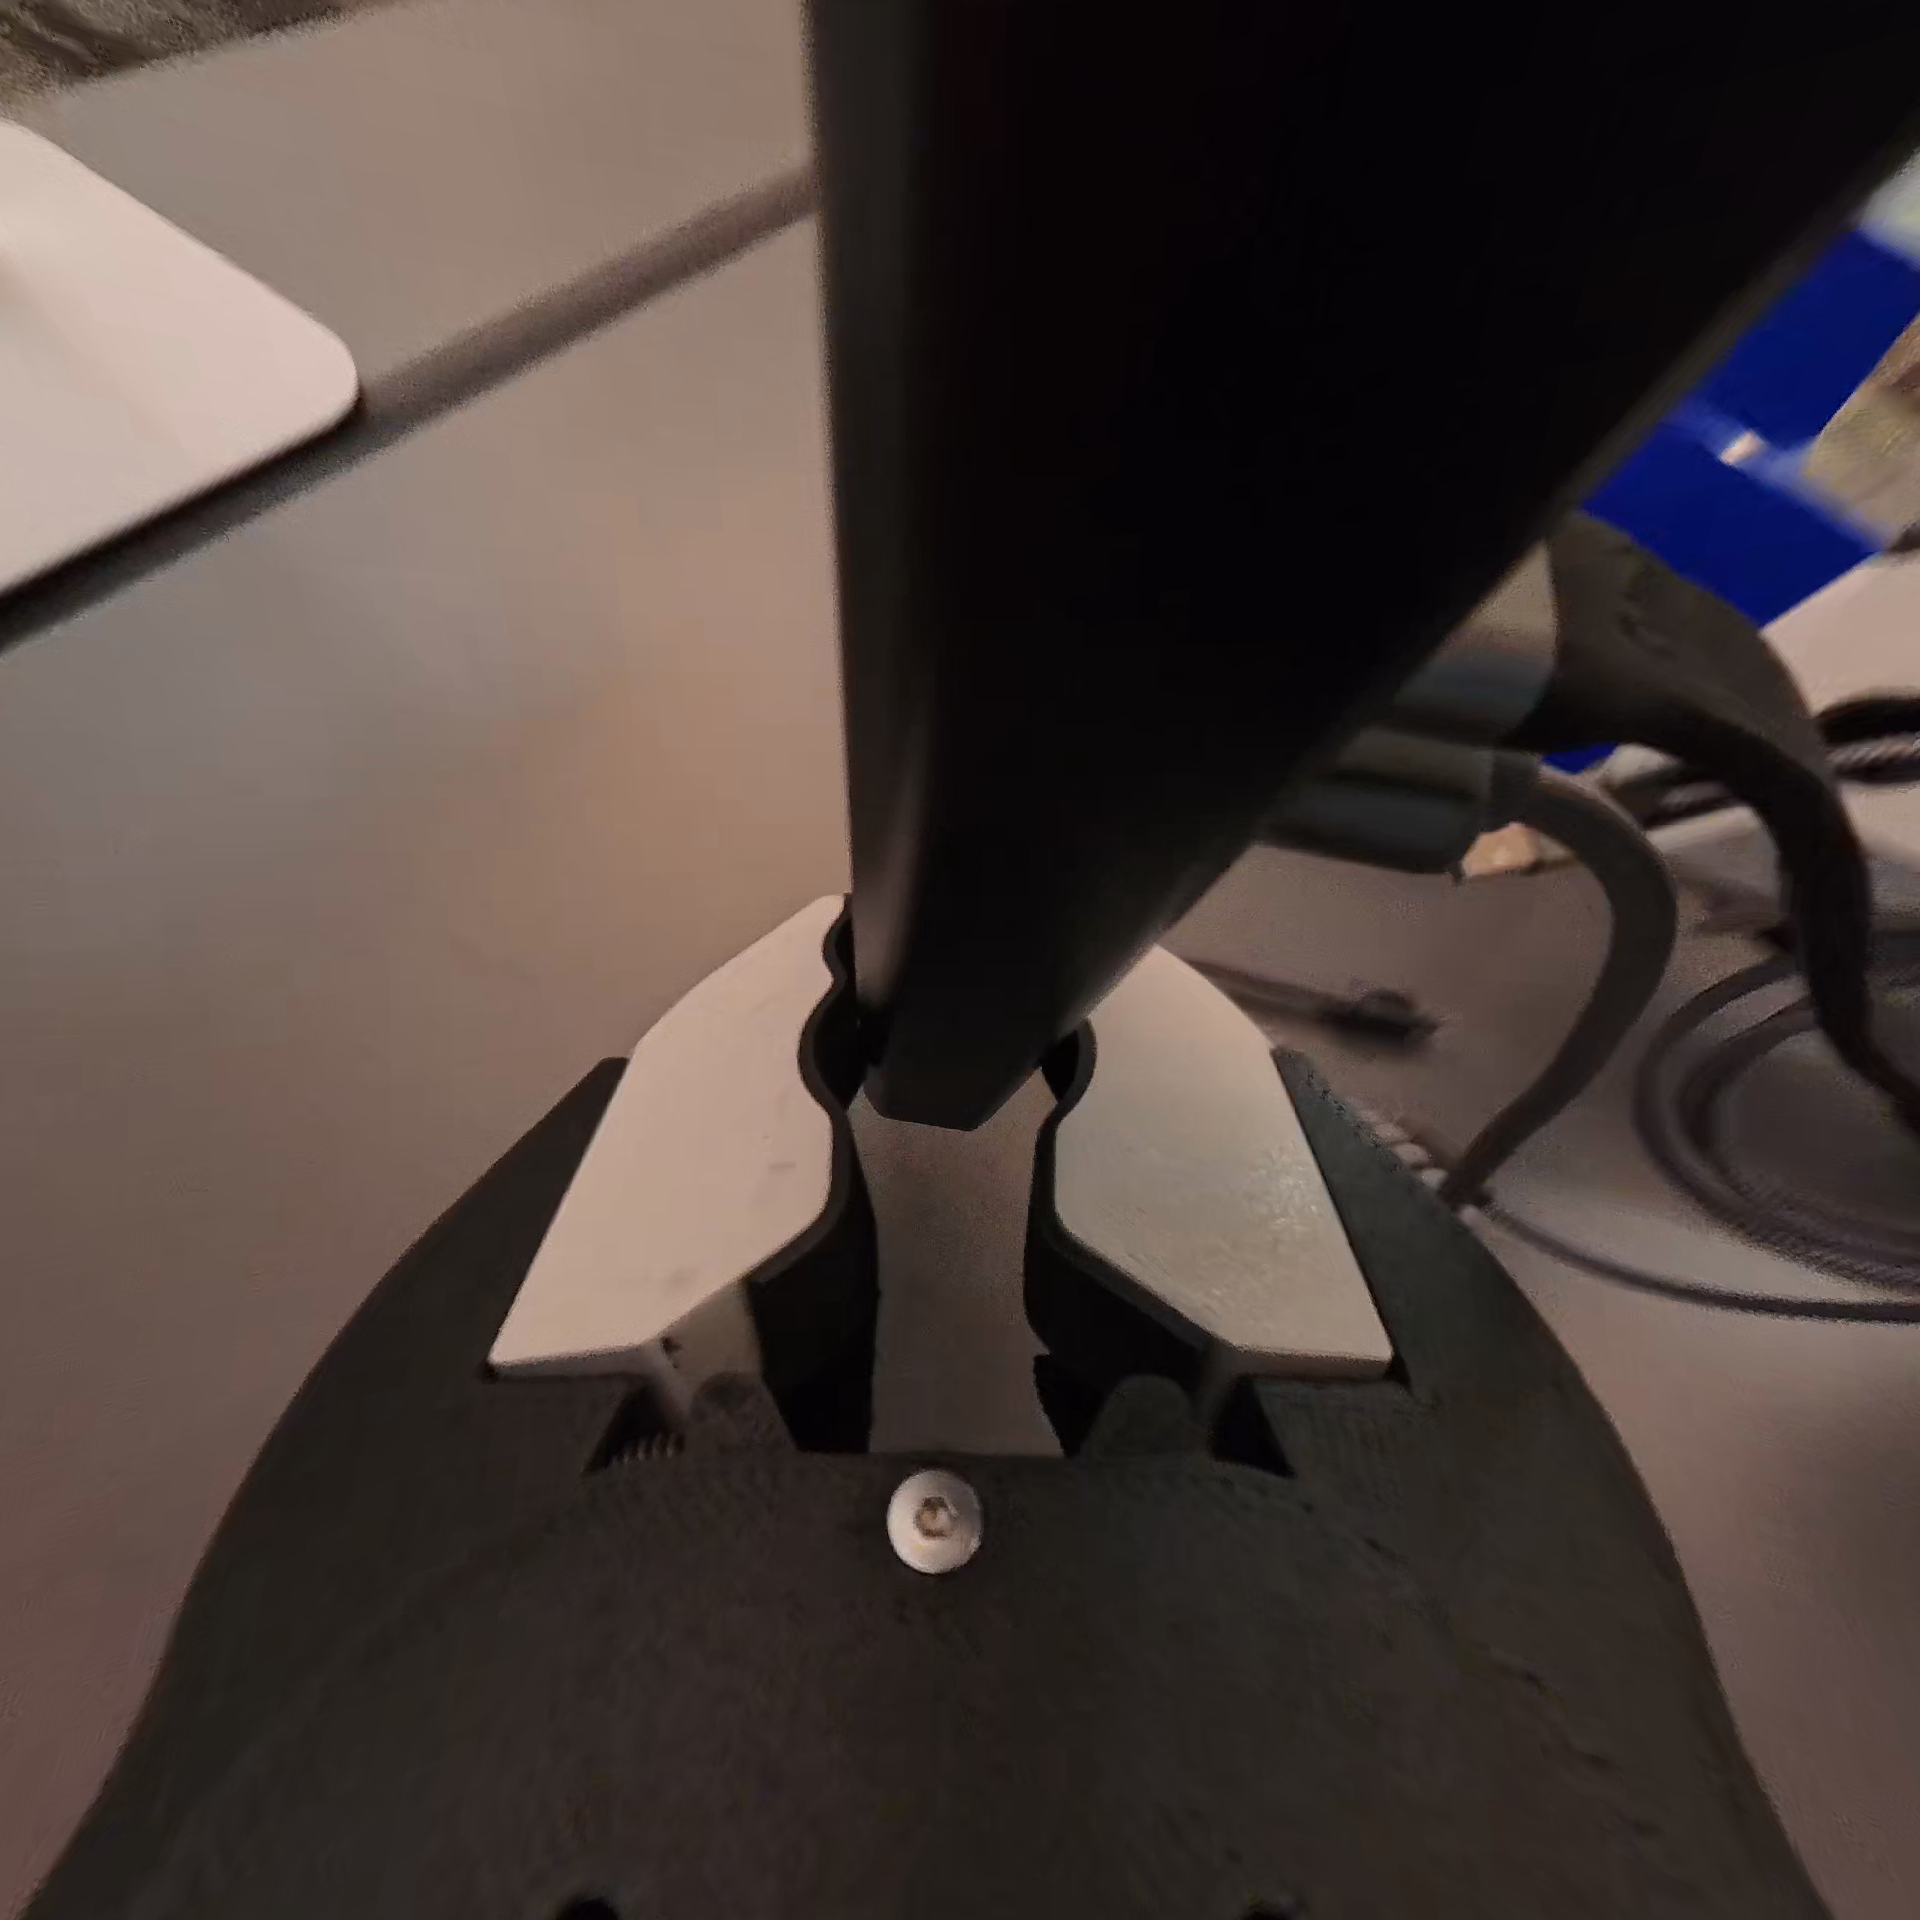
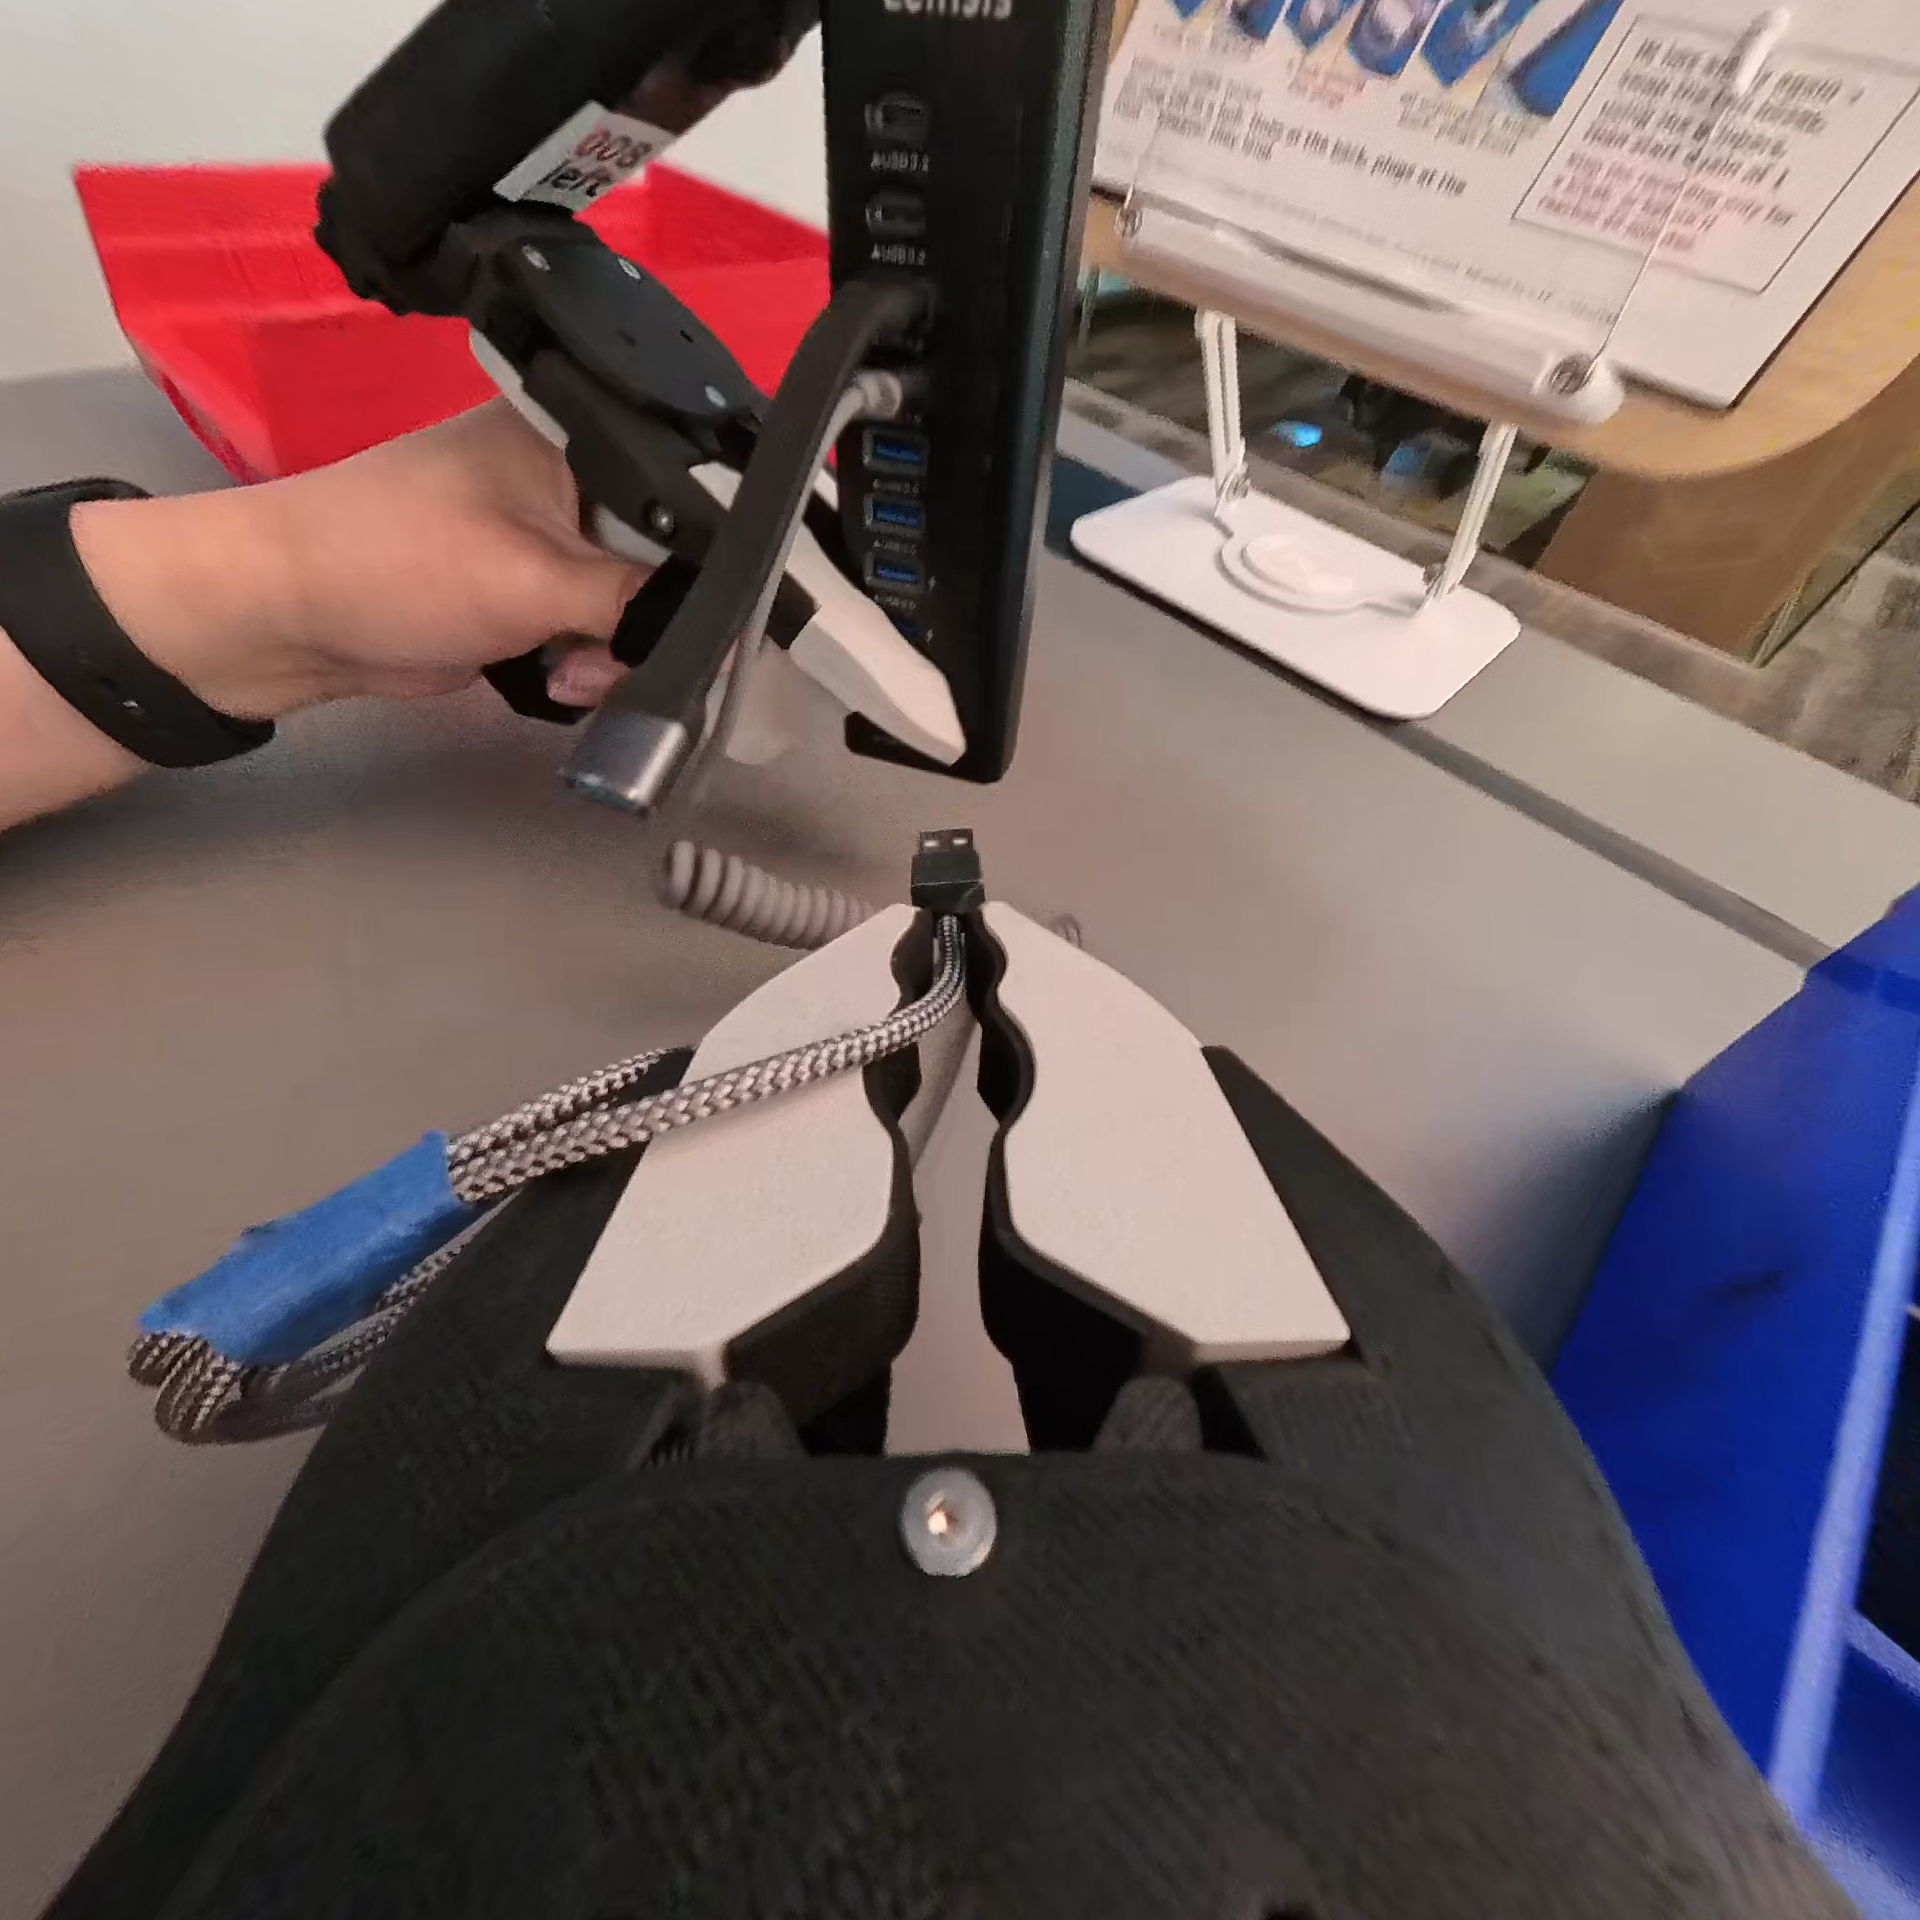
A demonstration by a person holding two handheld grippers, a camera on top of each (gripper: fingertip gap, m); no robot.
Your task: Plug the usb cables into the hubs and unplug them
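The left gripper (image 1: 951,1049) has its jaws clenched on the lower end of a tall black rectangular USB hub (image 2: 951,395), held upright off the grey tabletop (image 2: 312,935); the right gripper (image 2: 940,935) has its jaws nearly closed, pinching a black-and-white braided USB cable (image 2: 727,1091) just behind its black metal-tipped plug (image 2: 943,864), which points at the hub's underside, close but apart; a flat black cable (image 2: 748,520) already sits in a hub port and hangs before the blue ports; a grey coiled cord (image 2: 758,894) lies between; a red bin (image 2: 312,312), a blue bin (image 2: 1766,1247) and a white document stand (image 2: 1299,613) surround.
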